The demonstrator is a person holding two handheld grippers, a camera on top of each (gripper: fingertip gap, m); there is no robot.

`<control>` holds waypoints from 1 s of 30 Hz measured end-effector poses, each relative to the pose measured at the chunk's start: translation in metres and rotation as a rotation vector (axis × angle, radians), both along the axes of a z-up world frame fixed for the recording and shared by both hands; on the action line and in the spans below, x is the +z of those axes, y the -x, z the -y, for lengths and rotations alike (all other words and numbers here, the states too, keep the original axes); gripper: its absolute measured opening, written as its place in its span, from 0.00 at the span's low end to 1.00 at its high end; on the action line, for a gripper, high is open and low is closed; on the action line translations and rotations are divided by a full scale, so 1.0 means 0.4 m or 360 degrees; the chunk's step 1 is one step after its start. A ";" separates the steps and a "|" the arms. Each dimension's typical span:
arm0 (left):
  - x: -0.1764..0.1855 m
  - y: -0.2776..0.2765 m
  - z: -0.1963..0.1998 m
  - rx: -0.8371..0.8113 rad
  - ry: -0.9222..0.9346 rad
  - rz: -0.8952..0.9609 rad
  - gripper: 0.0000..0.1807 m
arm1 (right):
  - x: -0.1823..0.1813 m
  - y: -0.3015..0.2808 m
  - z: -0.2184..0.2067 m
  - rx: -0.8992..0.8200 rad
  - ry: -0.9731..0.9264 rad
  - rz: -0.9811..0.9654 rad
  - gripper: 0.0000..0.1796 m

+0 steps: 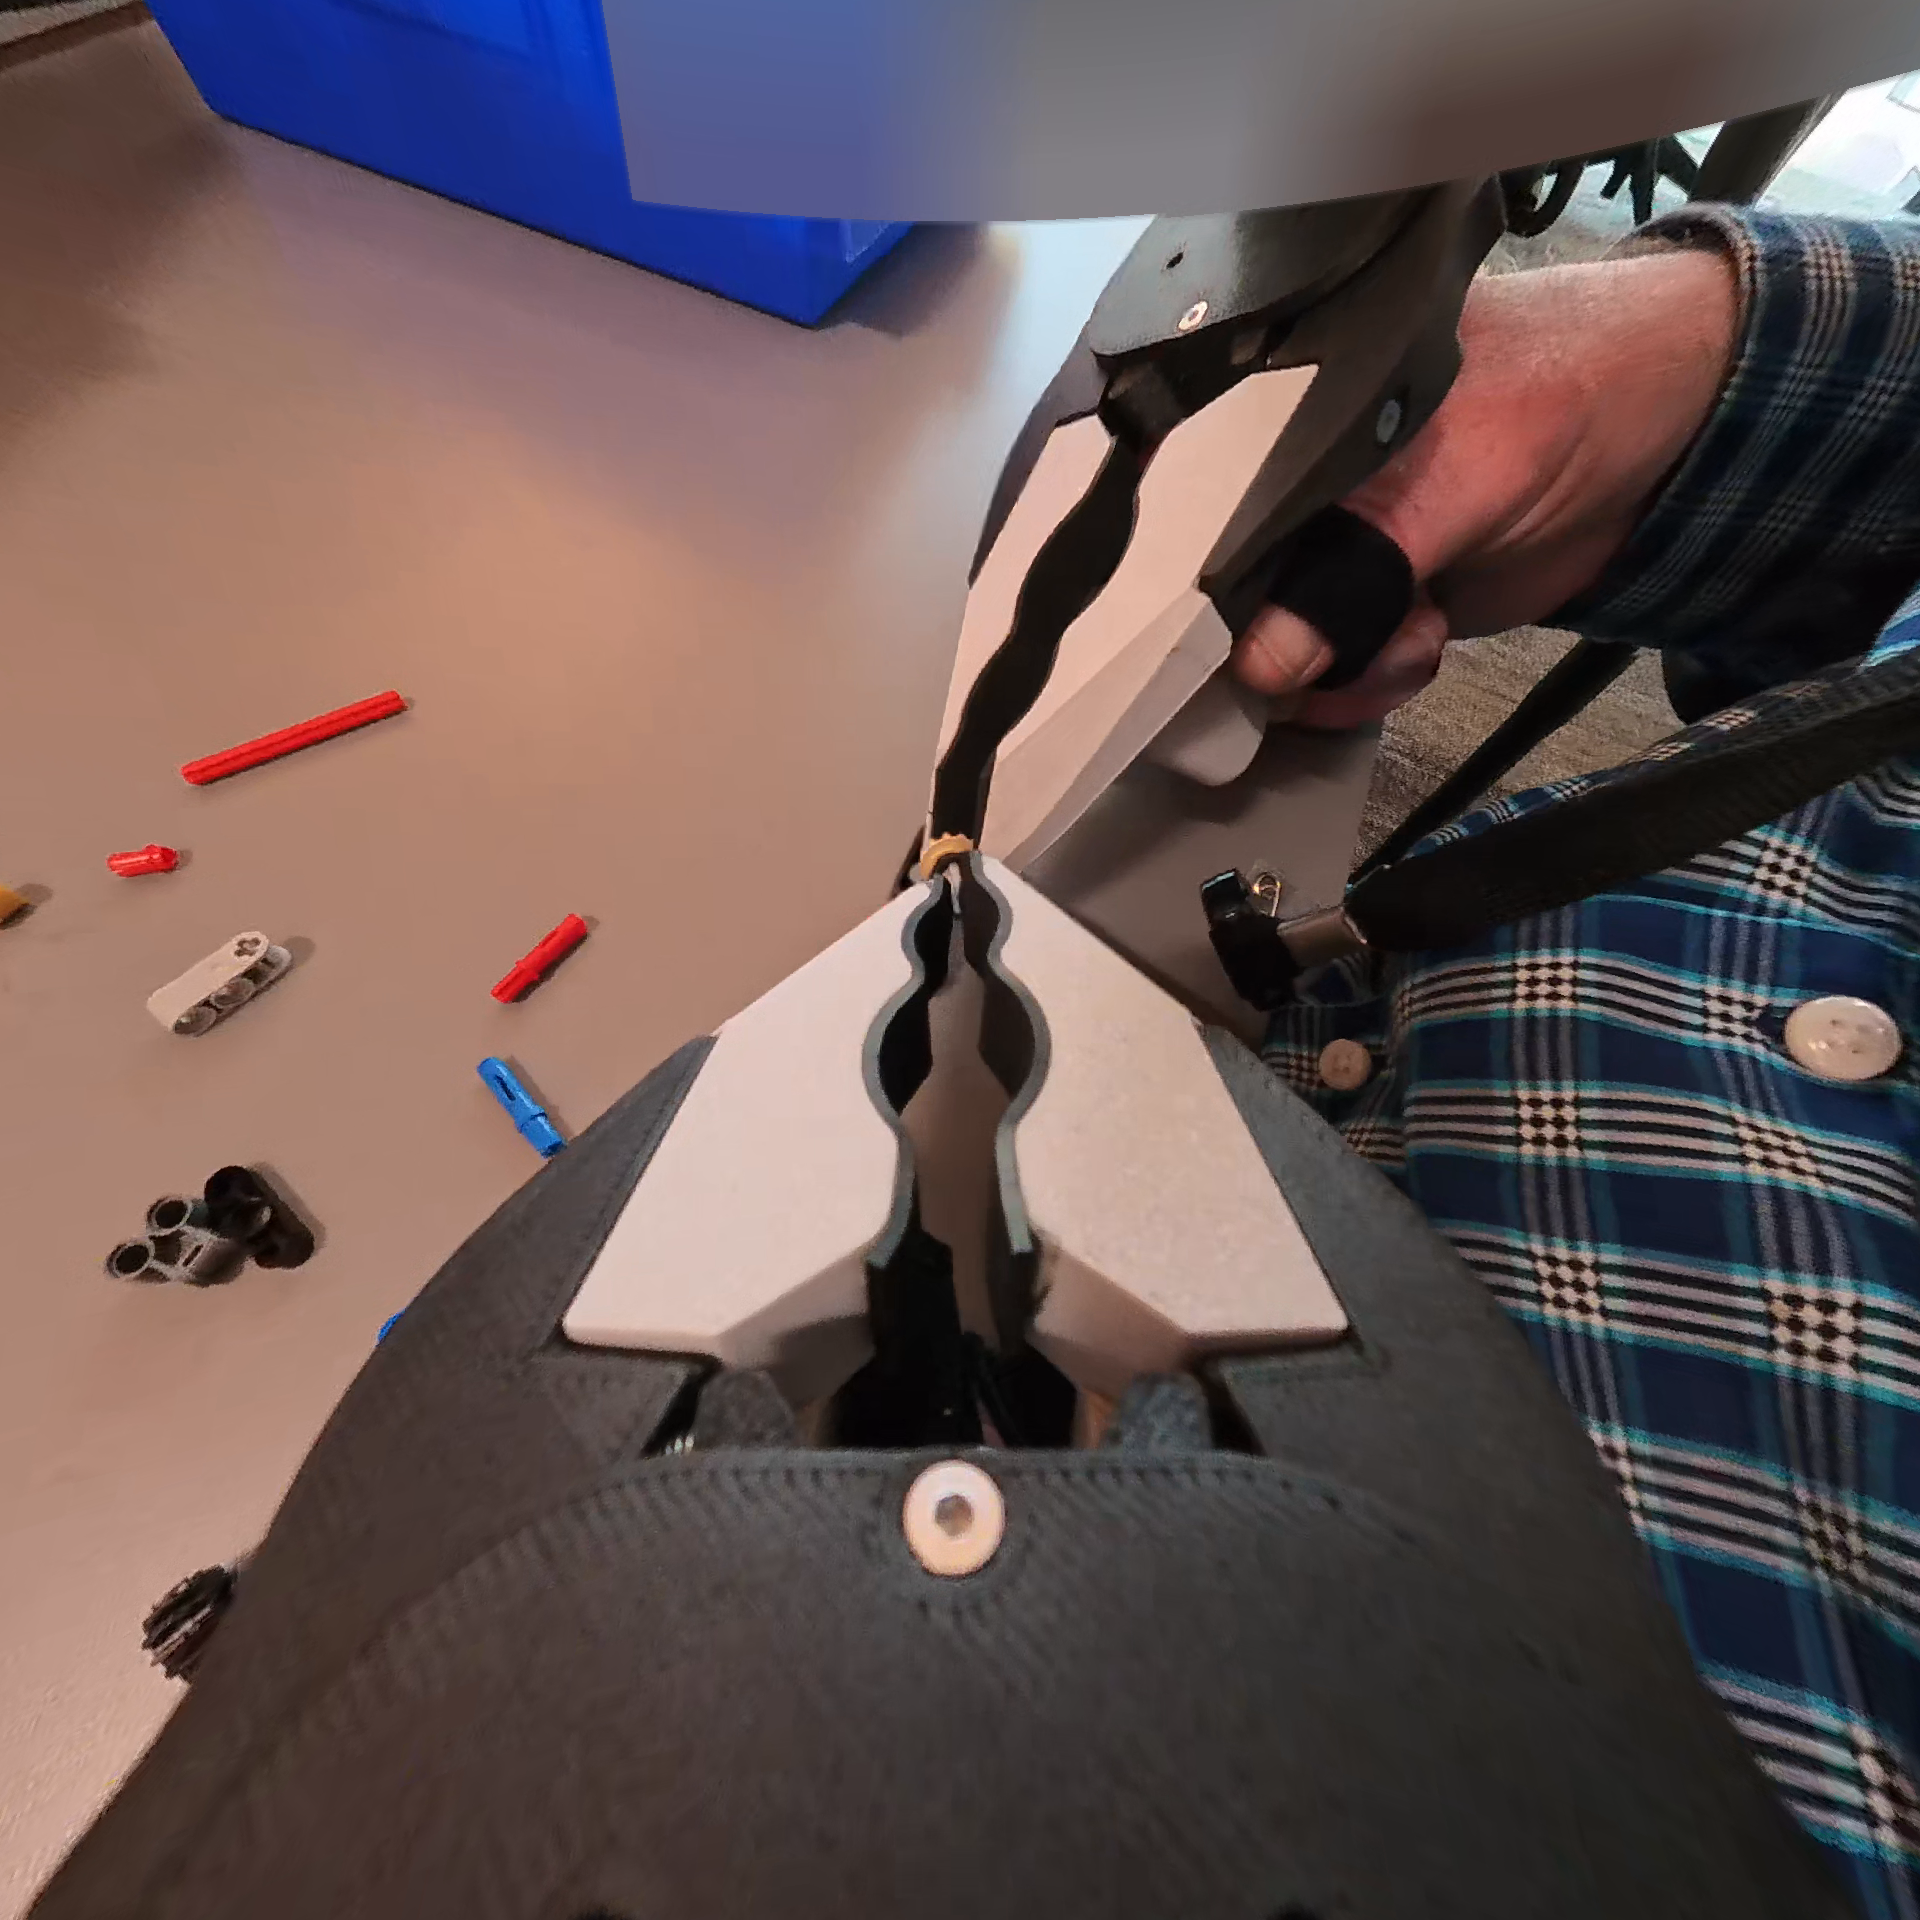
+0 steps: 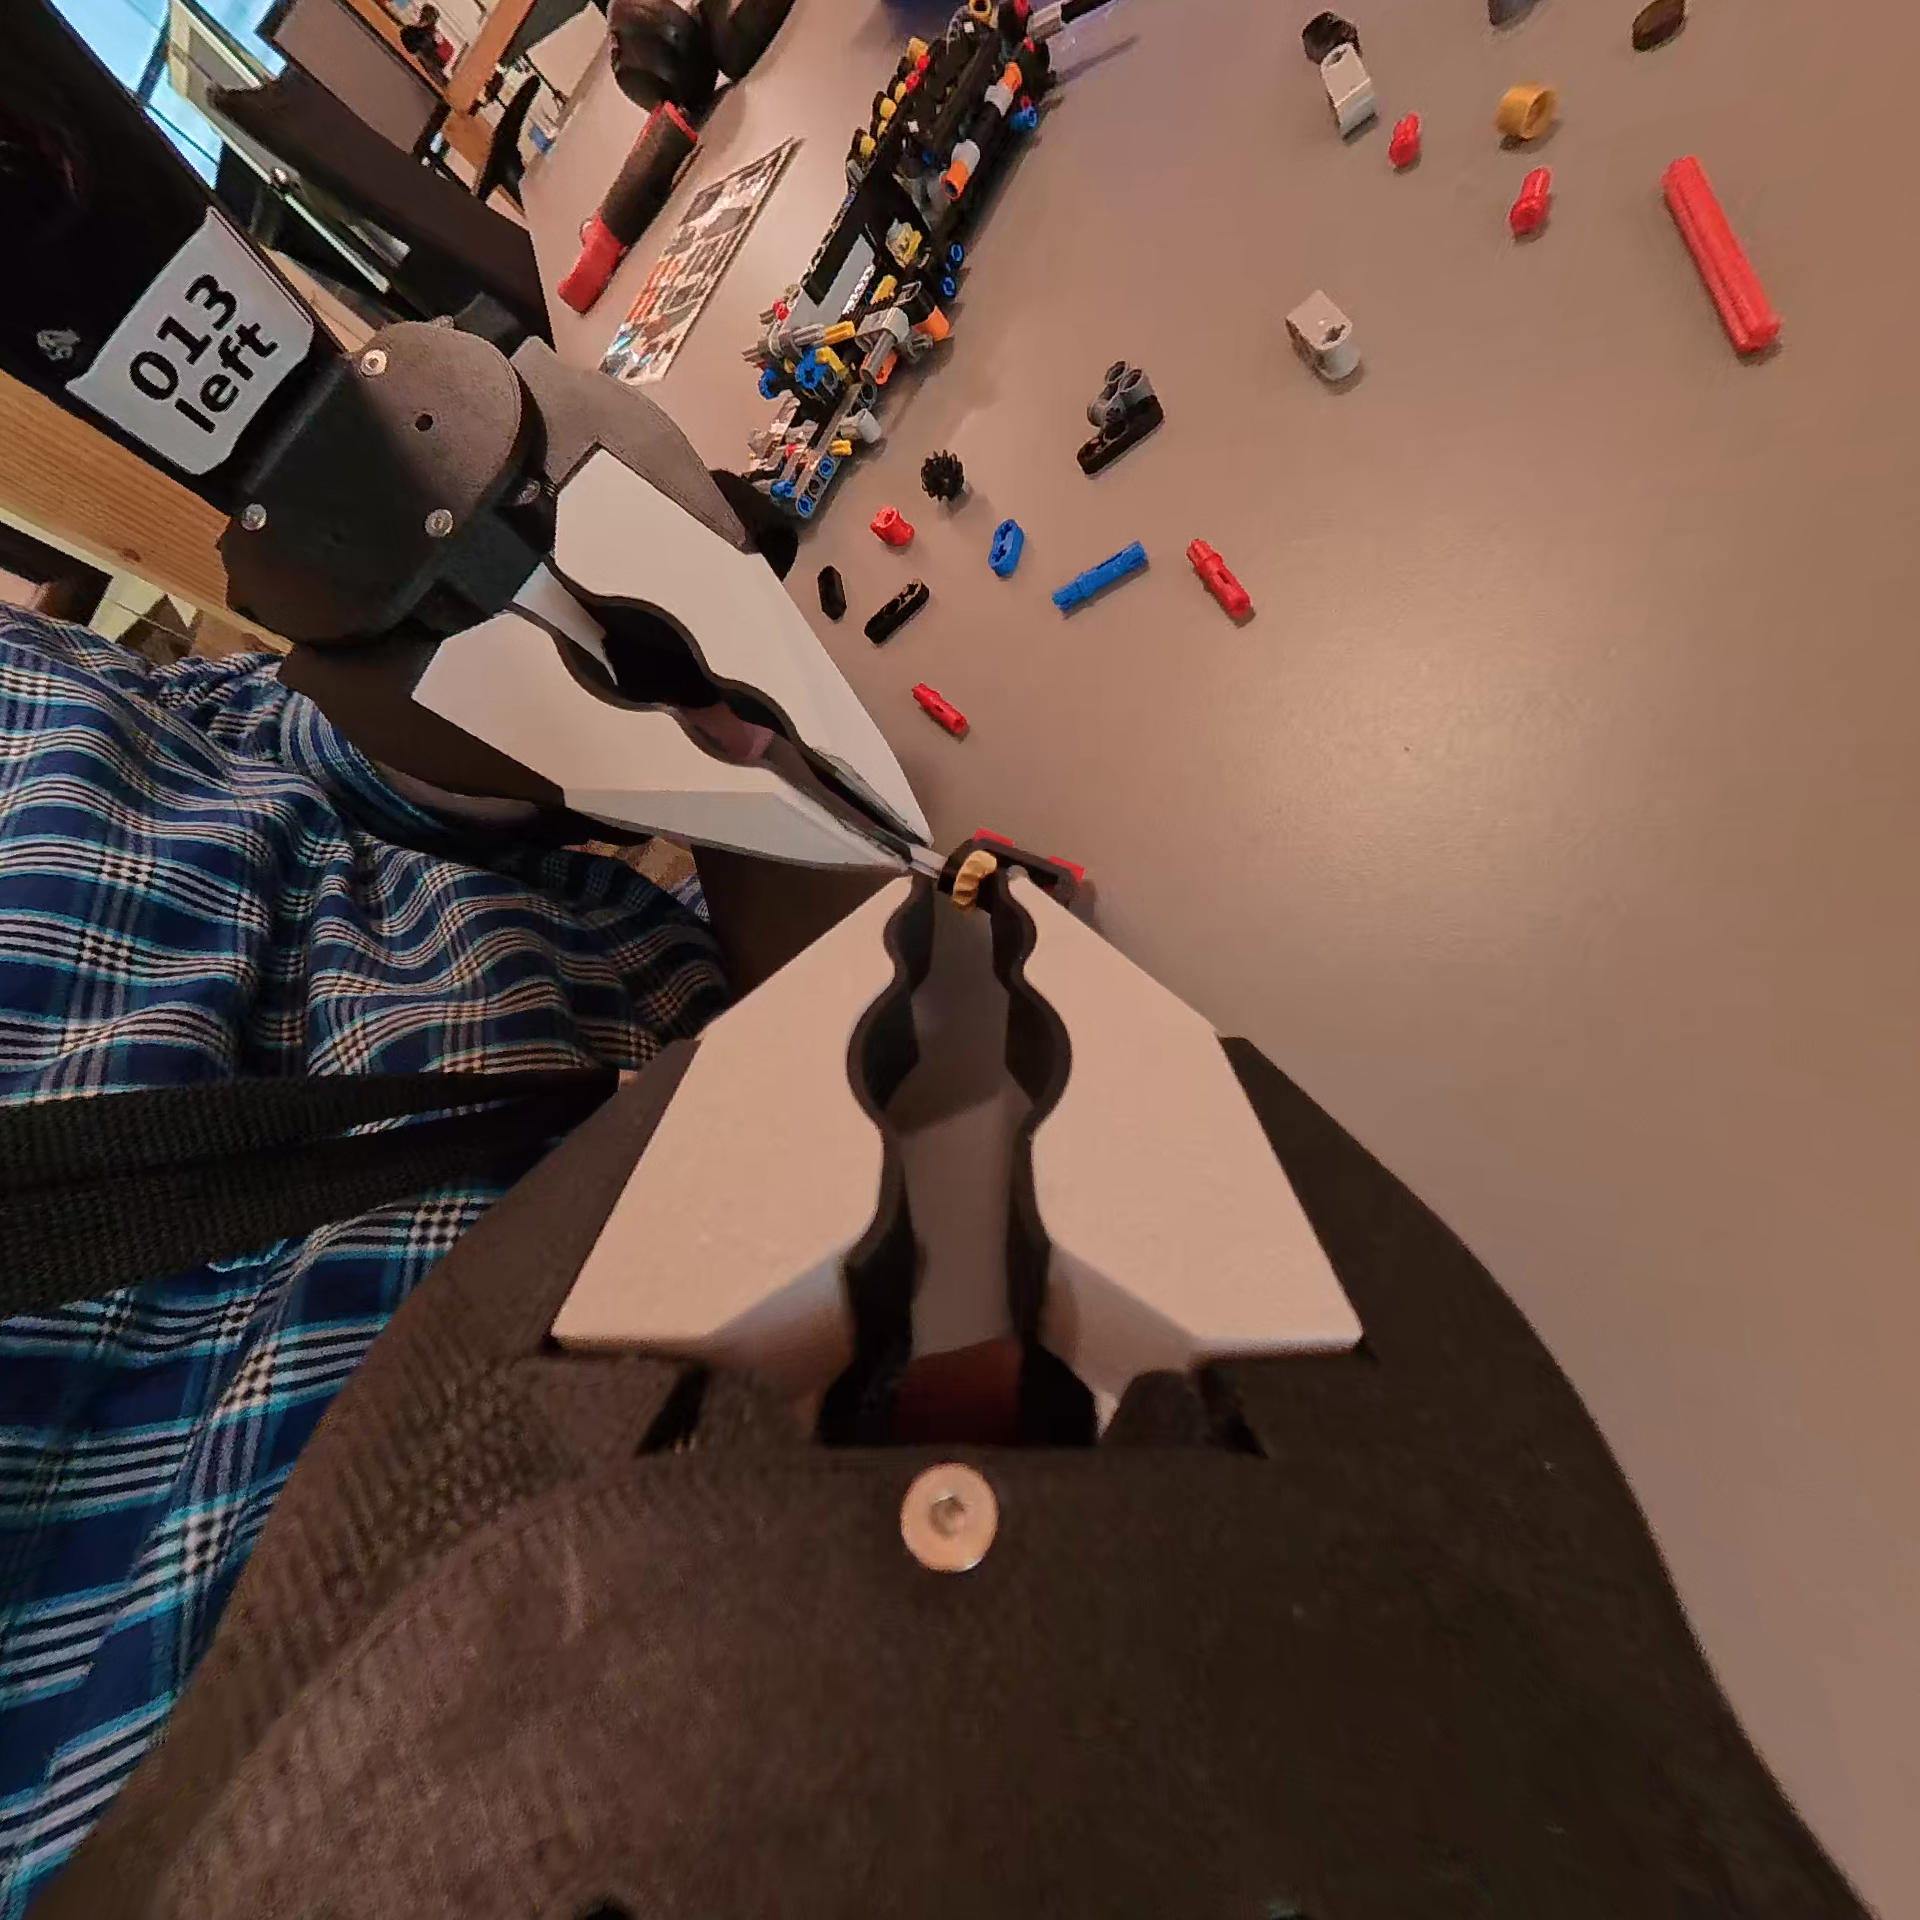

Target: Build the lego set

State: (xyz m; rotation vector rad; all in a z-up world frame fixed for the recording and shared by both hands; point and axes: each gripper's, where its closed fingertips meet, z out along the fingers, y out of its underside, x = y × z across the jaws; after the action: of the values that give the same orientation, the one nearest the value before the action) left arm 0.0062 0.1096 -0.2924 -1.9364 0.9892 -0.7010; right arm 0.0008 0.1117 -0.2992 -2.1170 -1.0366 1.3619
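My left gripper [image 1: 956, 883] and my right gripper [image 2: 968, 888] meet tip to tip above the table's near edge. Between them is a small tan gear [image 2: 971, 878], which also shows in the left wrist view [image 1: 943, 852]. The gear sits against a short black piece with red pins [image 2: 1029, 864], and the right gripper is shut on that piece. The left gripper [image 2: 920, 844] comes in from the upper left in the right wrist view. It is shut on a thin dark axle that points into the gear. The right gripper [image 1: 951, 821] comes down from above, held by a hand [image 1: 1538, 447].
Loose parts lie on the brown table: a long red axle [image 2: 1720, 255], red pins [image 2: 1221, 578], a blue pin [image 2: 1099, 575], a black gear [image 2: 943, 476], grey blocks [image 2: 1322, 335] and a tan ring [image 2: 1525, 110]. A partly built model [image 2: 904, 249] and a printed sheet [image 2: 707, 260] lie farther back. A blue bin [image 1: 499, 135] stands behind. Both grippers' tips are close together, under 4 cm apart. Left tips and right tips are each some 30 cm from the partly built model [image 2: 904, 249].
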 end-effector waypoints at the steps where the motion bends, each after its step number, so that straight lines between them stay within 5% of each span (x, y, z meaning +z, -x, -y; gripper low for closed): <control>1: 0.001 0.000 0.000 0.0003 0.0004 0.0007 0.00 | 0.000 0.000 0.000 -0.0003 -0.0001 0.0001 0.04; 30: 0.013 0.014 -0.016 0.0167 -0.0015 0.0050 0.00 | 0.012 0.015 -0.011 -0.0243 0.0141 -0.0089 0.03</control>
State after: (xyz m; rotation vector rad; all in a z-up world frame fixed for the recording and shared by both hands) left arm 0.0005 0.1158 -0.2870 -1.9482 0.8635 -0.6637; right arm -0.0051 0.1159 -0.2945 -2.1598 -0.7886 1.4068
